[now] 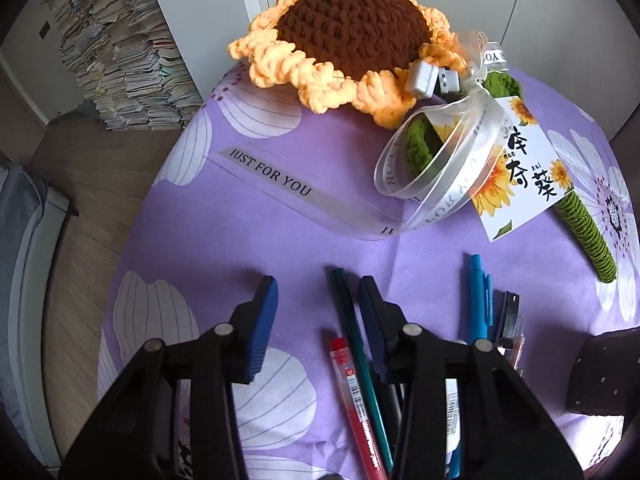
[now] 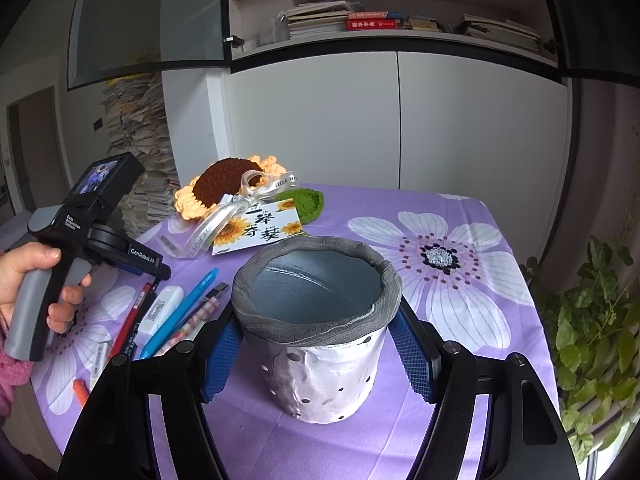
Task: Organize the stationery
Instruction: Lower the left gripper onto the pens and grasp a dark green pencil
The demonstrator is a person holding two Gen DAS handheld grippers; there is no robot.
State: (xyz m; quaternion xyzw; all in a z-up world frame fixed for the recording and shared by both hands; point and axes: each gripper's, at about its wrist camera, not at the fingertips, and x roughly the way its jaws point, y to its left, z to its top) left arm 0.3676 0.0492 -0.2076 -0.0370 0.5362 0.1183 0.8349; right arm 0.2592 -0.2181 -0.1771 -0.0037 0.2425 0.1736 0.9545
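Several pens lie side by side on the purple flowered tablecloth [image 1: 248, 240]. In the left wrist view I see a red pen [image 1: 354, 400], a dark green pencil [image 1: 354, 340] and a blue pen [image 1: 479, 300]. My left gripper [image 1: 318, 292] is open and empty just above them; its right finger [image 1: 372, 320] is over the pencil. In the right wrist view my right gripper [image 2: 316, 344] has its blue pads against both sides of a grey and white holder pot [image 2: 320, 344], which stands upright and empty. The pens [image 2: 180, 312] lie to the pot's left.
A crochet sunflower [image 1: 352, 40] with ribbon and a gift card [image 1: 516, 168] lies at the table's back. A white correction tape [image 2: 162, 308] and an orange marker [image 2: 81, 392] lie among the pens. A green plant [image 2: 596, 340] stands right of the table. Paper stacks [image 1: 116, 52] stand beyond the left edge.
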